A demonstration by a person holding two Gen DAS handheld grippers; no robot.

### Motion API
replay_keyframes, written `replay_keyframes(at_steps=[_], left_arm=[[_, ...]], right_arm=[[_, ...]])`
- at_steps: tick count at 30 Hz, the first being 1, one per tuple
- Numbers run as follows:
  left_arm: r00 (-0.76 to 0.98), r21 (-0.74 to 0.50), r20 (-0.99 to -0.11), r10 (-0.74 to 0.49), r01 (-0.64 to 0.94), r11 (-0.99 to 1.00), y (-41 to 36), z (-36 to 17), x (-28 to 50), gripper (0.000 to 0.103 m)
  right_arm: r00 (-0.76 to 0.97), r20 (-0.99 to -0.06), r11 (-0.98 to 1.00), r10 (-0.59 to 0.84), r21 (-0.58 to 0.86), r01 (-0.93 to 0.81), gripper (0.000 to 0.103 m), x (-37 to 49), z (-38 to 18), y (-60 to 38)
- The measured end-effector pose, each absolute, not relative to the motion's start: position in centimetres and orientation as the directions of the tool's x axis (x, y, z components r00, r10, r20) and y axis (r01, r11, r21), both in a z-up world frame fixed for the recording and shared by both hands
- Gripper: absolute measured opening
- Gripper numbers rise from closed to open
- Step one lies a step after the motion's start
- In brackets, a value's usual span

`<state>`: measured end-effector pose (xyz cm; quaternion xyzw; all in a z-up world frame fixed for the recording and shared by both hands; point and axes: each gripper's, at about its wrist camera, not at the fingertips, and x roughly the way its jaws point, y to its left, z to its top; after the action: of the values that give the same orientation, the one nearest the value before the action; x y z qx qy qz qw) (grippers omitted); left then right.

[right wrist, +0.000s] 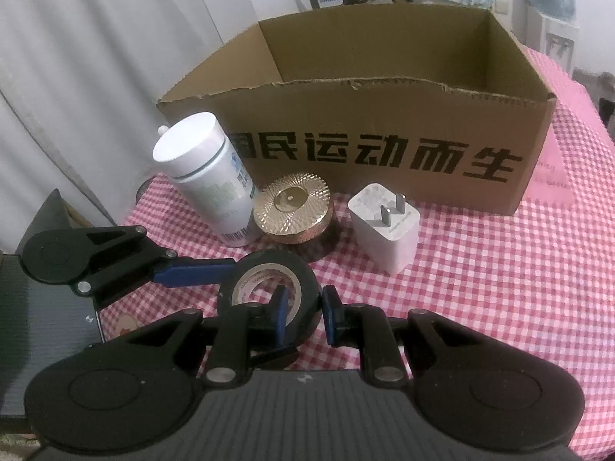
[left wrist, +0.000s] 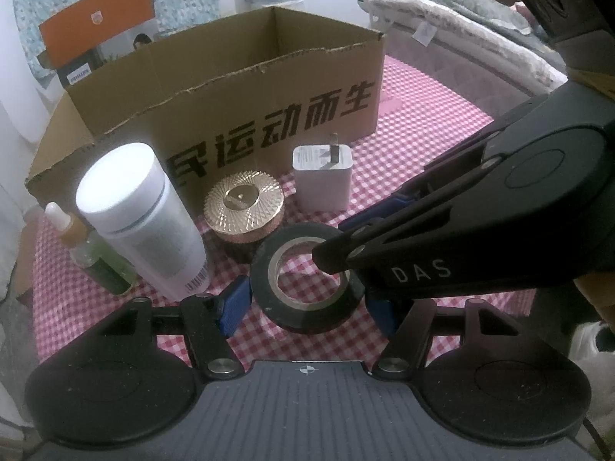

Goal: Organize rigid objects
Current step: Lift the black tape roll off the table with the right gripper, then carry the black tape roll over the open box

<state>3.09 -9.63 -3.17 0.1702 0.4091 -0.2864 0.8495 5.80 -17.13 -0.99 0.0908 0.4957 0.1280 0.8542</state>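
A black tape roll (left wrist: 307, 288) (right wrist: 269, 269) hangs tilted just above the red checked cloth. My left gripper (left wrist: 307, 305) spans its outer sides, and both blue pads (left wrist: 236, 301) touch it. My right gripper (right wrist: 305, 313) is shut on the roll's wall, one pad inside the hole and one outside. In the left wrist view it reaches in from the right. Behind the roll stand a white bottle (left wrist: 142, 215) (right wrist: 211, 176), a gold-lidded jar (left wrist: 244, 207) (right wrist: 294, 207) and a white charger plug (left wrist: 323, 176) (right wrist: 384, 226).
An open cardboard box (left wrist: 230, 96) (right wrist: 384, 115) with black lettering stands behind the row of objects. A small dropper bottle (left wrist: 96, 253) stands left of the white bottle. The checked cloth (right wrist: 499, 269) stretches away to the right. A bed with folded bedding (left wrist: 461, 27) lies beyond it.
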Motion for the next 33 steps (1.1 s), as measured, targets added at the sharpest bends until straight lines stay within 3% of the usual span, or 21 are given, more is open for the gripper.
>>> replay_keyframes(at_steps=[16, 33], left_arm=[[0.568, 0.083, -0.739, -0.361, 0.609, 0.789, -9.2, -0.7, 2.0, 0.065], [0.720, 0.195, -0.574, -0.390, 0.583, 0.789, -9.1, 6.6, 2.0, 0.065]], right_arm=[[0.531, -0.796, 0.957, 0.291, 0.241, -0.163, 0.021, 4.8, 2.2, -16.3], [0.692, -0.663, 0.958, 0.285, 0.183, -0.219, 0.021, 4.5, 10.7, -16.5]])
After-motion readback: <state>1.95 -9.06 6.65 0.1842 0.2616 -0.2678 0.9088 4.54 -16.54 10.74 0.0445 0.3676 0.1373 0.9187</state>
